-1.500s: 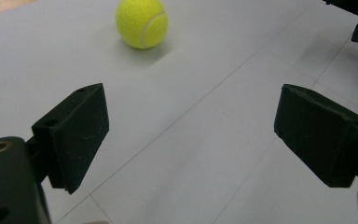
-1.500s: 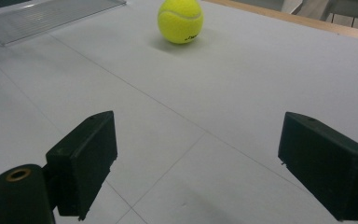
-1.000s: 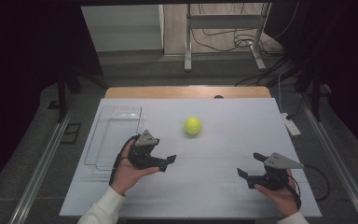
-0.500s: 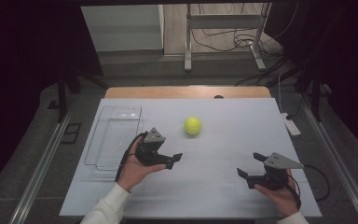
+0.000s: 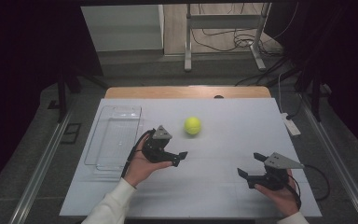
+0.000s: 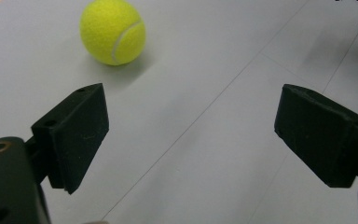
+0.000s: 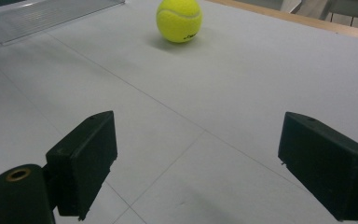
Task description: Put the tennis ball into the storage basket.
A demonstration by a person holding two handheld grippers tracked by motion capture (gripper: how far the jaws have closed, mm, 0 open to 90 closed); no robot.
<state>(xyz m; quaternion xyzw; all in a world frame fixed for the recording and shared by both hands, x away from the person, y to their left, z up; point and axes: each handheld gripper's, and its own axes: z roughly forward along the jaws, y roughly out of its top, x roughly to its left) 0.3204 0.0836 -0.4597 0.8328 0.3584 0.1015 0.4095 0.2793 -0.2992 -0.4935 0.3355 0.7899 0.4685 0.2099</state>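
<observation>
The round yellow-green felt tennis ball [image 5: 192, 125] rests on the pale grey surface [image 5: 214, 186], just beyond the left tool [image 5: 176, 157], whose jaws gape empty. Since 1 second ago that tool has moved nearer the ball. The right tool [image 5: 250, 167], released, sits well apart.

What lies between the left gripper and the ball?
Nothing: only bare table separates the left gripper from the ball, as the left gripper view shows.
</observation>
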